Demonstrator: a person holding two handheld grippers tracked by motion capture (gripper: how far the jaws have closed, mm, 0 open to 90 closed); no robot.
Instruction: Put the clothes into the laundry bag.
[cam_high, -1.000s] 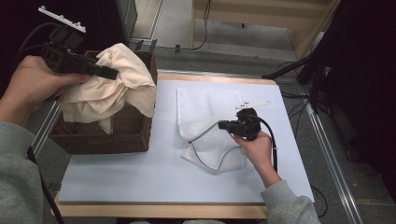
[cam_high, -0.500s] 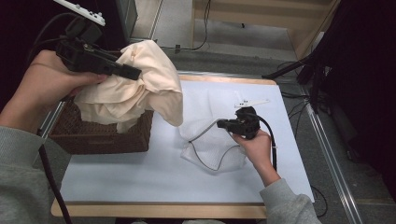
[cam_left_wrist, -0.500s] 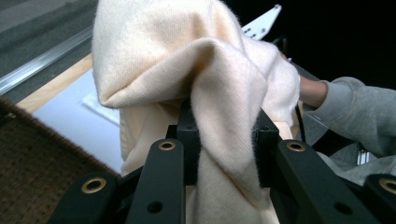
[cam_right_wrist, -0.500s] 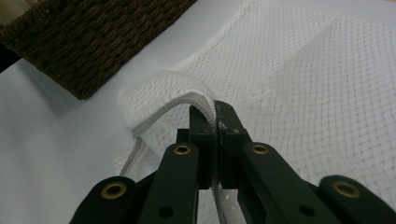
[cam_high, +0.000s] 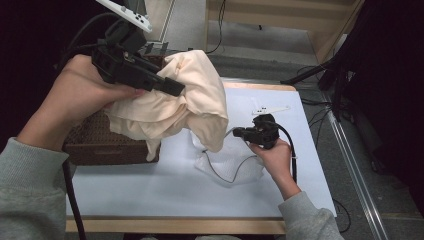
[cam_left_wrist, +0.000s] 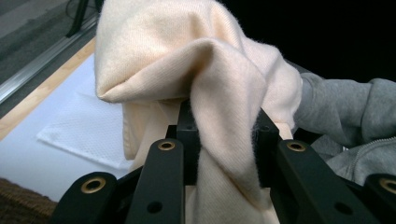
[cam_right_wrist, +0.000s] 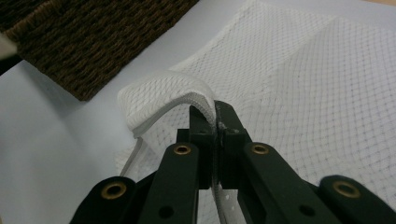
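The left gripper (cam_high: 172, 89) has its jaws clamped on a fold of the cream cloth (cam_high: 192, 102). The cloth hangs toward five o'clock, over the white mesh bag (cam_high: 235, 165), whose rim the right gripper (cam_high: 239, 132) pinches shut, beside the wicker basket (cam_high: 107, 145).

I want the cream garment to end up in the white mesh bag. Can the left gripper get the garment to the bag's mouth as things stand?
Probably yes. The left gripper is shut on the cream fabric garment, lifted above the brown wicker basket, hanging beside the white mesh laundry bag, whose rim the right gripper pinches up; nothing lies between.
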